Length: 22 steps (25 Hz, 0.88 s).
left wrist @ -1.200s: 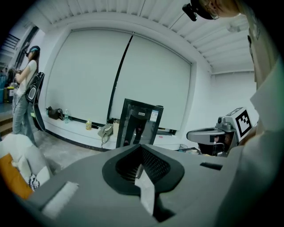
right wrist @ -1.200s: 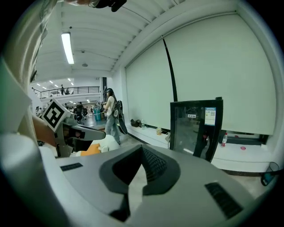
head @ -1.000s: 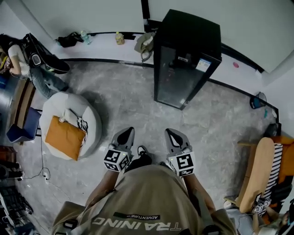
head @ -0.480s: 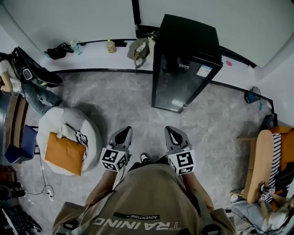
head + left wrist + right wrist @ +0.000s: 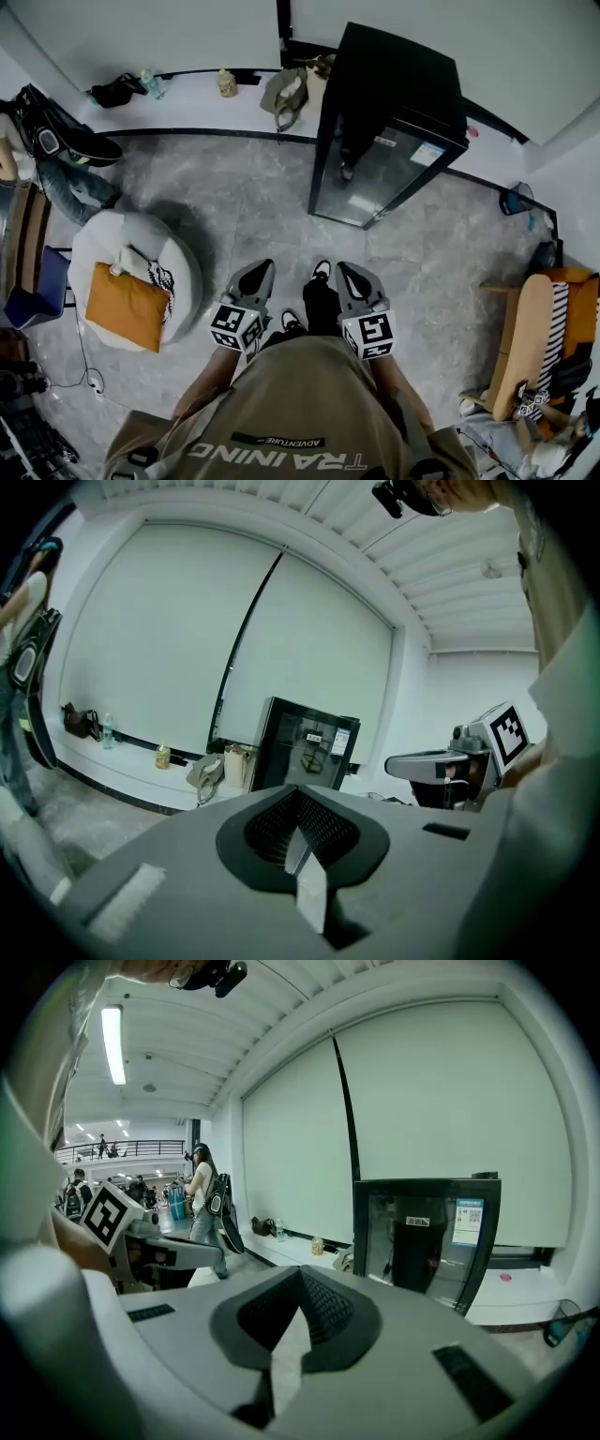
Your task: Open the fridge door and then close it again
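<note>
1. At the far edge of the floor, against the white wall, stands the black fridge point(image 5: 392, 89). Its glass door point(image 5: 370, 178) is shut and faces the person.
2. Near the person's body, the left gripper point(image 5: 260, 271) and the right gripper point(image 5: 348, 273) are held side by side above the floor, well apart from the fridge. Each has its jaws pressed together with nothing between them.
3. The step in hand looks like the approach, as neither gripper is near the door yet. Both gripper views have the fridge ahead, so a straight walk forward should do.
4. No handle can be made out from here. It is best to get close enough to find the door's free edge before committing a gripper.
5. One gripper's jaws need to spread before reaching that edge, then close firmly on it. A loose pinch could slip off the smooth black frame.
6. The pull should follow the door's arc around its hinge rather than go straight back. The feet need to stand clear of the swing.
7. The white beanbag point(image 5: 131, 267), off to the left on the floor, is not in the way.
8. For closing, a steady push until the door seats flush is probably safer than letting it slam.
</note>
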Each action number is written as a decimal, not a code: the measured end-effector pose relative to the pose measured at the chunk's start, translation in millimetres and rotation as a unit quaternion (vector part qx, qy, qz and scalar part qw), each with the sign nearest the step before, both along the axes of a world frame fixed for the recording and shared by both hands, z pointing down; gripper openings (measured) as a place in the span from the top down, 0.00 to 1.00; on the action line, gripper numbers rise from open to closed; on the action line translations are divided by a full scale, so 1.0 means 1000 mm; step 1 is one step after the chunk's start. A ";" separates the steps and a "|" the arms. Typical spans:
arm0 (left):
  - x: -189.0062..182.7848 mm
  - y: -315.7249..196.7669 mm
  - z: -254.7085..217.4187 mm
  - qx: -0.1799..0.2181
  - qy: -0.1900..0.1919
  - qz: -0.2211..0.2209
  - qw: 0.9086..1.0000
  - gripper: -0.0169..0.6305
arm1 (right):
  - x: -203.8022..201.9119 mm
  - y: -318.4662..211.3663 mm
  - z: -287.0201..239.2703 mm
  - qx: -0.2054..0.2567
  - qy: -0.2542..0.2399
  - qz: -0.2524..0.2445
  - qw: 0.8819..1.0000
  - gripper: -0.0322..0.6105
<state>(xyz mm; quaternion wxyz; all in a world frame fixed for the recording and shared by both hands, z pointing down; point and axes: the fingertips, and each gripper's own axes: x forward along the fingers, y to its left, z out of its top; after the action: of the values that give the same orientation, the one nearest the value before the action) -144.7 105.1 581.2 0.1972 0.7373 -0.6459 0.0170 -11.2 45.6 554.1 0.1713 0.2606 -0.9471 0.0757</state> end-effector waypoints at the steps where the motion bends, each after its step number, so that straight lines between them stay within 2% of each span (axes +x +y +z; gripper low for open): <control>1: -0.003 -0.006 0.000 -0.002 -0.004 -0.003 1.000 0.97 | -0.004 -0.008 0.004 -0.003 -0.002 -0.003 1.000 0.96; 5: -0.023 -0.032 -0.001 -0.014 -0.014 -0.016 1.000 0.97 | -0.021 -0.039 0.012 -0.015 -0.010 -0.014 1.000 0.96; 13: -0.052 -0.115 -0.013 -0.022 -0.045 -0.014 0.999 0.97 | -0.058 -0.126 0.002 0.005 -0.032 -0.029 0.999 0.96; 17: -0.059 -0.151 -0.016 -0.022 -0.046 -0.010 0.999 0.97 | -0.073 -0.153 0.001 0.042 0.003 -0.062 0.997 0.96; 22: -0.066 -0.187 -0.013 -0.037 -0.042 -0.004 0.998 0.97 | -0.088 -0.188 0.011 0.023 -0.016 -0.065 0.997 0.96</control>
<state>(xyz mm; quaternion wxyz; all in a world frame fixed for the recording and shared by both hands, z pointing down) -210.9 -81.6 568.4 0.1969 0.7255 -0.6556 0.0713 -98.8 -142.9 565.3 0.1543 0.2011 -0.9662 0.0470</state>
